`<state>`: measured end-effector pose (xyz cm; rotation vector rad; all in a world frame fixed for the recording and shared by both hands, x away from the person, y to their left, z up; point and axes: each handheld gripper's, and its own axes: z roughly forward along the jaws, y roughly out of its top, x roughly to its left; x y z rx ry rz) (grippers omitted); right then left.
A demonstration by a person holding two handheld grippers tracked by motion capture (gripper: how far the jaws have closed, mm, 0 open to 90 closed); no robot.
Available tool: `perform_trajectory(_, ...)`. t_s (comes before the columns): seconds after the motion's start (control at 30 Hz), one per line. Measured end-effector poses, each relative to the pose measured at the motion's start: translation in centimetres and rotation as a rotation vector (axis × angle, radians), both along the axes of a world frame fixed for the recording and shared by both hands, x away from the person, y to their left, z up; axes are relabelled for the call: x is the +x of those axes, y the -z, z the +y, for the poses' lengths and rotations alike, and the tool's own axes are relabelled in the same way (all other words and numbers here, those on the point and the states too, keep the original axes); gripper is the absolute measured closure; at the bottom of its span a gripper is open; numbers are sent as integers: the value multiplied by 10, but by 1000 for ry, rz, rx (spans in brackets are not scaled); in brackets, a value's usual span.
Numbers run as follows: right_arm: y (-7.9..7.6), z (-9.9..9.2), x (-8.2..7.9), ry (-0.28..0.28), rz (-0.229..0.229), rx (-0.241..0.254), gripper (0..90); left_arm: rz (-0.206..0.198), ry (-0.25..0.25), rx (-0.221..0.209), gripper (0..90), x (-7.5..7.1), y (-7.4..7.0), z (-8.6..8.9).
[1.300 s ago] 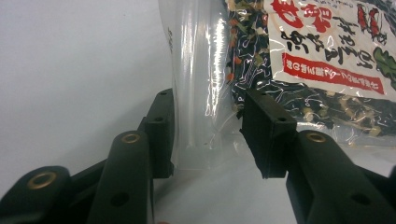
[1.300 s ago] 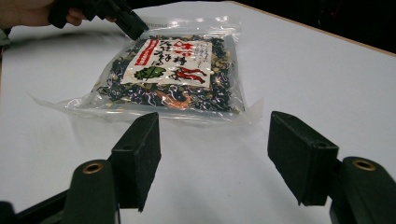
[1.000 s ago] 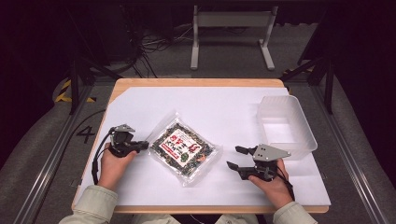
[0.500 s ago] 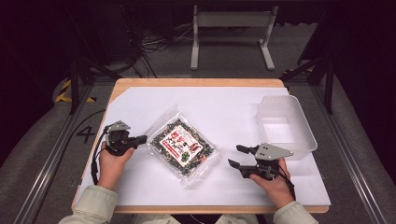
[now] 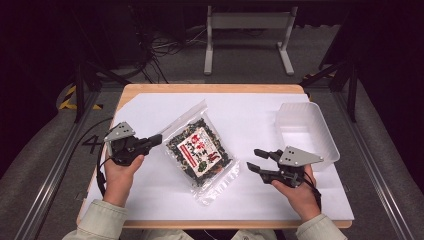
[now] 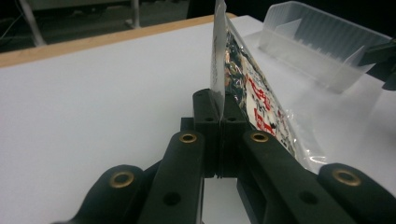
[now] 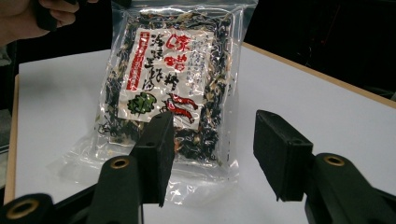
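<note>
Two grippers work one clear plastic packet of dark dried food with a red-and-white label [image 5: 198, 154]. The left gripper [image 5: 150, 142] has its jaws closed on the packet's clear corner edge, which stands up between them in the left gripper view [image 6: 218, 70]. The right gripper [image 5: 258, 161] waits with jaws wide, empty, the packet just ahead of them [image 7: 170, 84]. So the grasp looks made; lifting and carrying, probably to the translucent plastic bin [image 5: 320, 142] beyond the right jaws, appears left. On the white bench [image 5: 250, 115], the packet's long axis runs diagonally, from the left jaws toward the right jaws.
</note>
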<state>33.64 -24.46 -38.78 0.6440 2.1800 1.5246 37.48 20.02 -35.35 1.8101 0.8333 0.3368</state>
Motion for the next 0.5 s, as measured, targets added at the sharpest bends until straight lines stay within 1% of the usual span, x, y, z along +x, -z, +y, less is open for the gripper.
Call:
perform_trajectory(0.1,-9,1,0,-4,-16,6,498,-33,24,-16,895,-6,-10,-7)
perform_trajectory(0.13,-9,1,0,-4,-16,6,498,-33,24,-16,895,-6,-10,-7)
perform_trajectory(0.17,-11,2,0,-5,-16,12,511,-53,33,-18,895,-10,-15,-11)
perform_trajectory(0.2,-15,2,0,-6,-17,7,535,-85,56,-13,896,-13,-23,-17)
perform_trajectory(0.23,-17,2,0,-7,-16,6,538,-98,67,-22,896,-16,-27,-20)
perform_trajectory(0.27,-17,2,0,-7,-16,6,538,-98,67,-22,896,-16,-27,-20)
perform_trajectory(0.33,-21,2,1,-7,-20,8,539,-125,93,-38,896,-21,-36,-27)
perform_trajectory(0.37,-22,1,1,-1,-21,12,535,-138,103,-36,896,-23,-40,-29)
perform_trajectory(0.4,-25,1,2,3,-24,28,531,-152,118,-41,896,-27,-46,-33)
perform_trajectory(0.43,-25,1,2,3,-24,28,531,-152,118,-41,896,-27,-46,-33)
perform_trajectory(0.47,-29,0,2,3,-33,36,520,-170,132,-41,896,-30,-51,-37)
perform_trajectory(0.5,-30,1,3,3,-33,42,513,-177,135,-40,896,-32,-53,-38)
